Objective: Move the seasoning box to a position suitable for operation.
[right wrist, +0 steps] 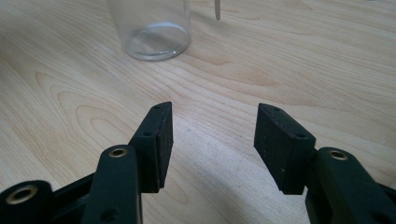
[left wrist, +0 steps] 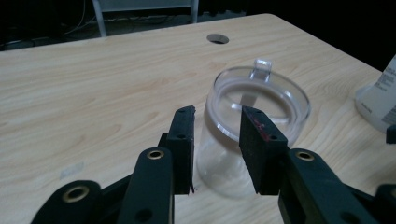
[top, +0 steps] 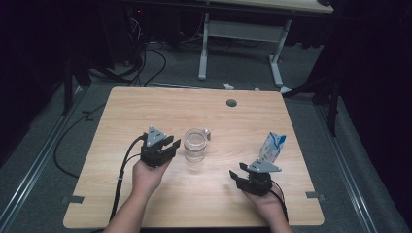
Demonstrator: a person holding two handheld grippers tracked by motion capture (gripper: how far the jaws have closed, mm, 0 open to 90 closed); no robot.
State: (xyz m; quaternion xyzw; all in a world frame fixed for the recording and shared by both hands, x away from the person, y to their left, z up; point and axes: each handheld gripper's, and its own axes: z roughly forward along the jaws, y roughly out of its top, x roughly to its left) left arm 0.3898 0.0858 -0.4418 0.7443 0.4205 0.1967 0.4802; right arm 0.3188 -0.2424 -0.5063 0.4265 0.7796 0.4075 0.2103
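A clear glass mug (top: 195, 144) with a small handle stands upright near the middle of the wooden table (top: 145, 111). My left gripper (top: 171, 144) sits just left of it, pointing at it. In the left gripper view the jaws (left wrist: 217, 142) stand partly apart, narrower than the mug (left wrist: 261, 112) just beyond them, and hold nothing. A blue and white carton (top: 273, 147) stands at the right. My right gripper (top: 235, 175) rests in front of the carton, pointing left, open over bare wood (right wrist: 212, 135). The mug's base (right wrist: 154, 32) lies well ahead of it.
A round cable hole (top: 231, 103) sits at the table's far side. Black cables trail from both grippers off the near edge. Beyond the table stand a white desk frame (top: 204, 43) and loose floor cables. The carton's lower part (left wrist: 380, 98) shows at the right of the left gripper view.
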